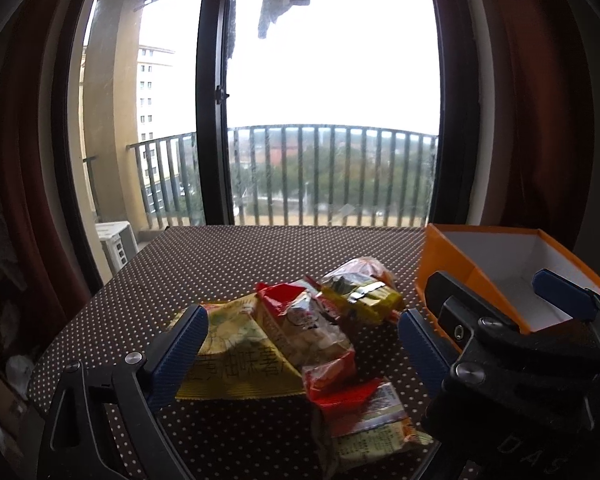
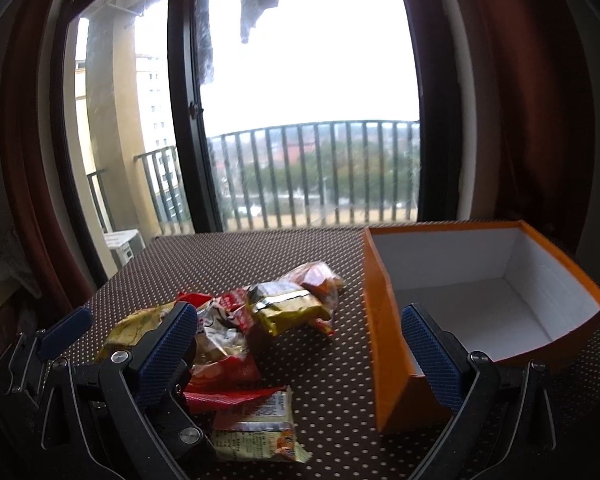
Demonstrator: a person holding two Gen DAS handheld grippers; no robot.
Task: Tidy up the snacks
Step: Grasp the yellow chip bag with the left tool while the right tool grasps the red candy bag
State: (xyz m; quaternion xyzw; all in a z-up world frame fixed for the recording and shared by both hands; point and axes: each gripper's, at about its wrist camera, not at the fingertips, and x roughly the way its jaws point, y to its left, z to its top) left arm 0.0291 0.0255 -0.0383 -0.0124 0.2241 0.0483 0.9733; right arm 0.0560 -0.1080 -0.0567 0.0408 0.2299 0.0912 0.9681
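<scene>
The orange box (image 2: 384, 320) sits on the dotted brown table (image 2: 260, 256), filling the right half of the right wrist view. It is open at the top, its white interior shows bare floor and walls, and no snack lies inside it. Its long side runs from the lower centre of the frame away toward the upper right. In the left wrist view the same box appears at the right edge, partly hidden behind the right gripper (image 1: 496, 304).

The snacks lie in a loose pile on the table left of the box, near it but apart from it. A yellow-green packet (image 2: 292, 310) lies nearest the box, tilted, resting on an orange-tinted clear bag (image 2: 320, 276) behind it. A red and clear bag (image 1: 312, 328) lies in the middle of the left wrist view, its long axis running from upper left to lower right. A flat yellow packet (image 1: 236, 356) lies beside it at the left. A pale packet with red trim (image 2: 260, 428) lies nearest the camera, at bottom centre.

The left gripper (image 1: 300, 344) has its jaws spread wide above the pile, gripping nothing. The right gripper also stands wide open and empty, one finger before the snacks and the other before the box.
</scene>
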